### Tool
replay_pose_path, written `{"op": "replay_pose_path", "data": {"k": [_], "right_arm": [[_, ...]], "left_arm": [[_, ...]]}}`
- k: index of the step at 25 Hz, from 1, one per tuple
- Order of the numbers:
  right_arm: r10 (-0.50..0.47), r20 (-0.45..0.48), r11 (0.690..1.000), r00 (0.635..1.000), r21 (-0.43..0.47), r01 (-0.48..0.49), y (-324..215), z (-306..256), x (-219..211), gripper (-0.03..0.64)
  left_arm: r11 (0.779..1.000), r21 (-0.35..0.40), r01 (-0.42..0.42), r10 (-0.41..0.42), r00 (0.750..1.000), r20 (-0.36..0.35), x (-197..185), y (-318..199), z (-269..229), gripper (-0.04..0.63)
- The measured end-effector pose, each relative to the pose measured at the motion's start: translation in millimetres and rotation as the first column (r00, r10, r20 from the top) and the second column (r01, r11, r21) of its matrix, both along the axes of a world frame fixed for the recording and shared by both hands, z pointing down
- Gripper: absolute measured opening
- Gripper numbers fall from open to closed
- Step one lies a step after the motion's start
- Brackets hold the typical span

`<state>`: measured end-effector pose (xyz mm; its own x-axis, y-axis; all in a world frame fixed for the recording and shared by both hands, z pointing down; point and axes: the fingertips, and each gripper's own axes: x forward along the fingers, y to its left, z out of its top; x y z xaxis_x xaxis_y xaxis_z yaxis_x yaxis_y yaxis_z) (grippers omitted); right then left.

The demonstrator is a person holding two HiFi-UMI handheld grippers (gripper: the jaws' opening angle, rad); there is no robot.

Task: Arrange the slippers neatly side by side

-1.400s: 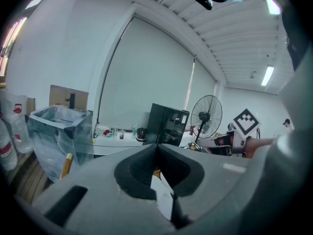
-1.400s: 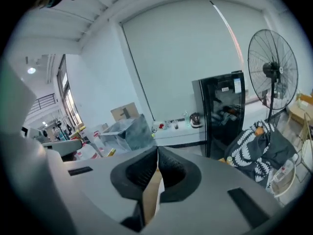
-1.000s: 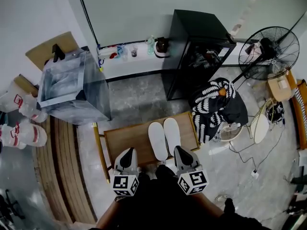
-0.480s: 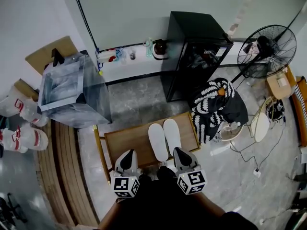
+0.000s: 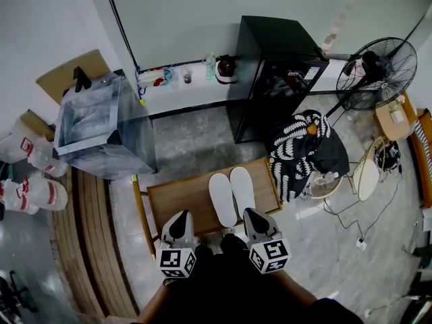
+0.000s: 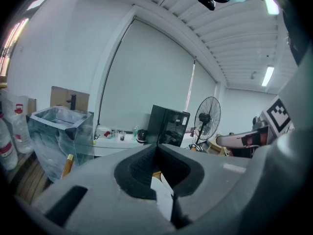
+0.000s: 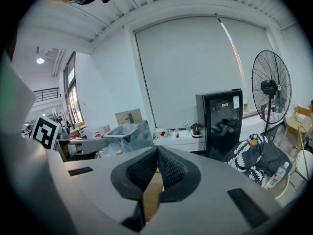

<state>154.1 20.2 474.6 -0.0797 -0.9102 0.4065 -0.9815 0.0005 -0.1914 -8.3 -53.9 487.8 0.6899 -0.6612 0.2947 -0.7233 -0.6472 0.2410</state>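
Two white slippers (image 5: pixel 223 198) lie side by side, touching, on the wooden worktop (image 5: pixel 179 198) — the left gripper (image 5: pixel 181 214) and right gripper (image 5: pixel 252 212) hover at its near edge, jaws closed together, both empty.

Grey grippers (image 5: pixel 180 216) (image 5: pixel 252 214) — black-white marker cubes (image 5: pixel 177 262) (image 5: pixel 271 256)

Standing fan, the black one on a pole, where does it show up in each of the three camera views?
Head view: the standing fan is at the upper right, near the picture's edge.
Left gripper view: right of centre, at mid height.
Right gripper view: far right, tall against the pale blind.
Shared landmark: the black cabinet stands just left of the fan in all three views.
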Motion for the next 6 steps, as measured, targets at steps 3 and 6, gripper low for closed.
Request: {"op": "replay_pose_path", "data": {"k": [3, 6], "right_arm": [[-0.003, 0.002, 1.000, 1.000, -0.004, 0.003, 0.4, 1.3, -0.4, 0.012], [-0.006, 0.003, 1.000, 1.000, -0.007, 0.006, 0.0, 1.9, -0.7, 0.012]], "left_arm": [[1.000, -0.002, 0.000, 0.000, 1.000, 0.000, 0.2, 0.0, 0.7, 0.017], [1.000, -0.006, 0.000, 0.000, 1.000, 0.000, 0.5, -0.7, 0.9, 0.017]]}}
